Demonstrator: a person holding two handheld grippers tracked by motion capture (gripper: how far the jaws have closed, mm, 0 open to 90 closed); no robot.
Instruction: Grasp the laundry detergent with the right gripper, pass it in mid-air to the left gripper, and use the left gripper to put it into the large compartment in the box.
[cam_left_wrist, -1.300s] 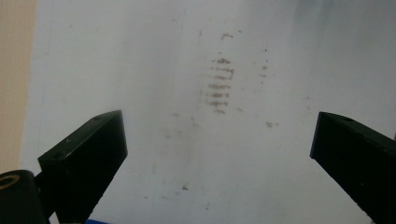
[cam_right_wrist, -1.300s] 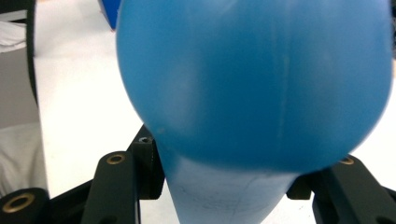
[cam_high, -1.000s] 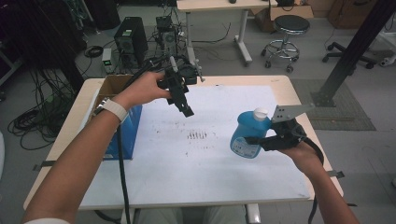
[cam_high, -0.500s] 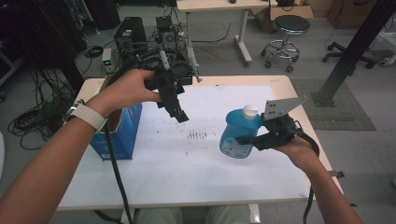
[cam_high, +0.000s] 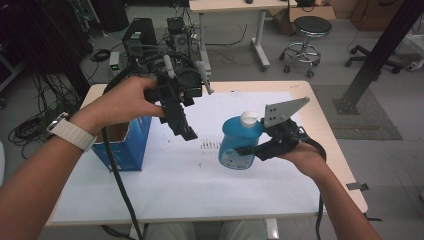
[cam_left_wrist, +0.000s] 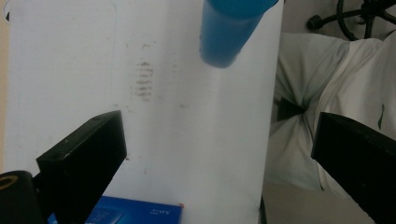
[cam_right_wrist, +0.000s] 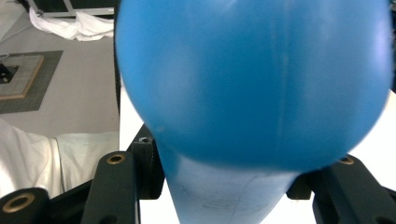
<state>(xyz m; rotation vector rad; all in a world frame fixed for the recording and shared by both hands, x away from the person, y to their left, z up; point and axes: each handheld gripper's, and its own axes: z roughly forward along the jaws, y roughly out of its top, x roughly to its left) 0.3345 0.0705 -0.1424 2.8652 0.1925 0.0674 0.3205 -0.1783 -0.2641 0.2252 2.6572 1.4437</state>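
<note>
A blue bottle with a white cap hangs upright above the white table top, right of its middle. My right gripper is shut on the bottle's body from the right; in the right gripper view the bottle sits between the two black jaws. My left gripper hangs over the table's left half, pointing down and to the right. Its jaws stand wide apart with nothing between them, and the left gripper view looks down past them at the bottle's base.
An open blue cardboard box stands on the table's left side, its edge below the left jaw. Dark smudges mark the table top by the bottle. Computers, cables, a stool and a desk stand beyond the far edge.
The right gripper has carried the bottle leftward and higher. The left hand has risen and drawn a little to the left, its jaws still apart.
</note>
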